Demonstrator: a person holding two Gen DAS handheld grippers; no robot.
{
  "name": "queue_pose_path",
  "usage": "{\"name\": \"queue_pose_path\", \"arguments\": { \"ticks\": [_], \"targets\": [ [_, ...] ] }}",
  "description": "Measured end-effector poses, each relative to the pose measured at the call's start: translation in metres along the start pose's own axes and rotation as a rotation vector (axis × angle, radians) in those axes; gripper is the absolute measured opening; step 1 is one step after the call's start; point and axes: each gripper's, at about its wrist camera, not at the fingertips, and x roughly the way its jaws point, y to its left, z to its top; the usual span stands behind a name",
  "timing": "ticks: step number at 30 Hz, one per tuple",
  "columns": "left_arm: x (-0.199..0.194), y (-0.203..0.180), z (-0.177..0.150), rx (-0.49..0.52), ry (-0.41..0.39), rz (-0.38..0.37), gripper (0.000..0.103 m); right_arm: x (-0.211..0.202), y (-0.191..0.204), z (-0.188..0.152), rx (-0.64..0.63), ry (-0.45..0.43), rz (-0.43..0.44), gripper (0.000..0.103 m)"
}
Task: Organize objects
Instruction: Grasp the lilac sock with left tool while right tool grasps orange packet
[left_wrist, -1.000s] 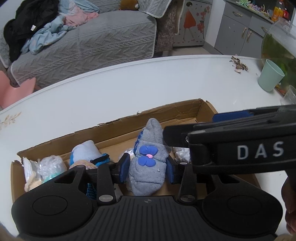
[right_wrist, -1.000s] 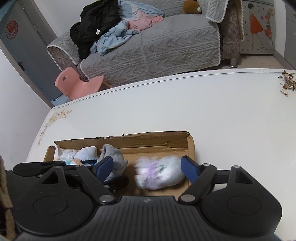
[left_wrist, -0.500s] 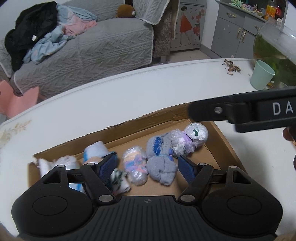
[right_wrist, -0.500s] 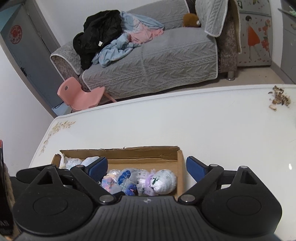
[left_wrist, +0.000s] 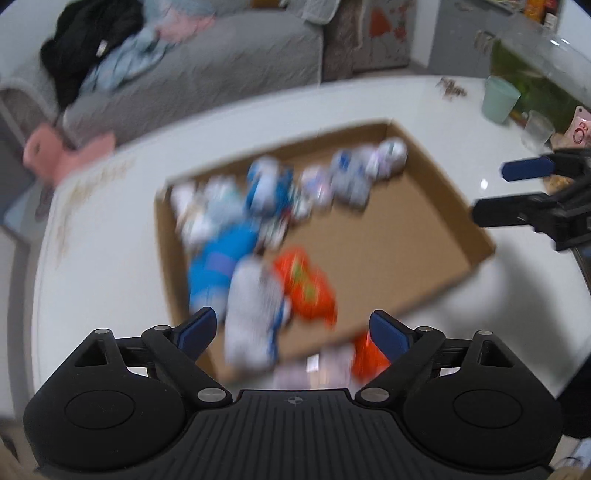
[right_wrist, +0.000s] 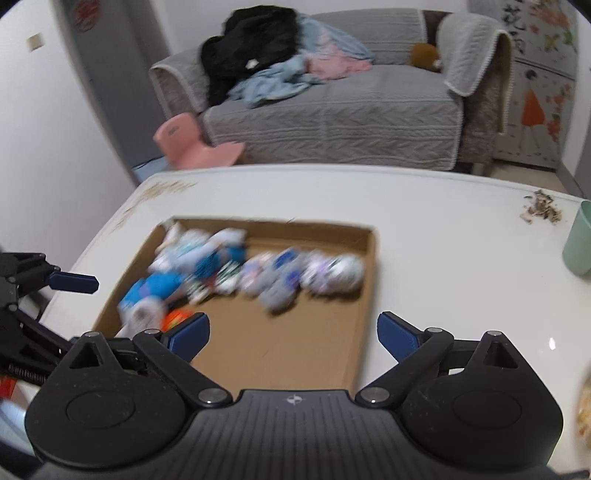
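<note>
A shallow cardboard box (left_wrist: 424, 236) lies on the white table (left_wrist: 110, 258) and holds several rolled sock bundles along its far and left sides, among them a blue one (left_wrist: 218, 266), a white one (left_wrist: 251, 314) and an orange one (left_wrist: 306, 288). The view is blurred. My left gripper (left_wrist: 291, 328) is open and empty above the box's near edge. In the right wrist view the same box (right_wrist: 280, 350) shows the sock row (right_wrist: 295, 273). My right gripper (right_wrist: 293, 330) is open and empty over the box's bare floor.
A mint cup (left_wrist: 500, 99) and a glass (left_wrist: 537, 129) stand at the table's far right, by scattered shells (right_wrist: 541, 210). Orange and pale items (left_wrist: 365, 354) lie outside the box's near edge. A grey sofa (right_wrist: 332, 110) with clothes and a pink chair (right_wrist: 192, 144) stand beyond.
Both grippers have pulled up and back from the box with open jaws. The grey sock the left gripper held a second ago now lies in the row in the box.
</note>
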Motion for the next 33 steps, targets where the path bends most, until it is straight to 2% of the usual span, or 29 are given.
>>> {"name": "queue_pose_path", "arguments": {
  "ticks": [3, 7, 9, 13, 18, 21, 24, 26, 29, 33],
  "targets": [
    [0.006, 0.008, -0.024, -0.035, 0.052, 0.02, 0.094, 0.001, 0.018, -0.022, 0.004, 0.049, 0.04, 0.099],
    [0.024, 0.02, -0.045, -0.153, 0.124, -0.056, 0.094, 0.025, 0.045, -0.036, 0.038, 0.138, 0.106, 0.1],
    [0.032, 0.028, -0.051, -0.212, 0.139, -0.07, 0.094, 0.041, 0.056, -0.04, 0.062, 0.178, 0.115, 0.1],
    [0.037, 0.044, -0.061, -0.312, 0.197, -0.026, 0.094, 0.067, 0.07, -0.04, 0.078, 0.231, 0.083, 0.099],
    [0.03, 0.067, -0.076, -0.371, 0.194, 0.051, 0.096, 0.085, 0.079, -0.046, 0.086, 0.264, 0.052, 0.098],
    [0.03, 0.077, -0.082, -0.426, 0.192, 0.037, 0.096, 0.093, 0.082, -0.051, 0.091, 0.285, 0.038, 0.087],
    [0.029, 0.078, -0.083, -0.433, 0.176, 0.028, 0.096, 0.098, 0.083, -0.053, 0.097, 0.297, 0.028, 0.075],
    [0.028, 0.074, -0.08, -0.426, 0.156, 0.005, 0.096, 0.1, 0.081, -0.055, 0.103, 0.309, 0.019, 0.053],
    [0.028, 0.06, -0.071, -0.396, 0.114, -0.046, 0.096, 0.093, 0.071, -0.057, 0.13, 0.305, 0.037, 0.046],
    [0.033, 0.039, -0.057, -0.347, 0.077, -0.063, 0.097, 0.082, 0.055, -0.058, 0.161, 0.288, 0.037, 0.043]
  ]
}}
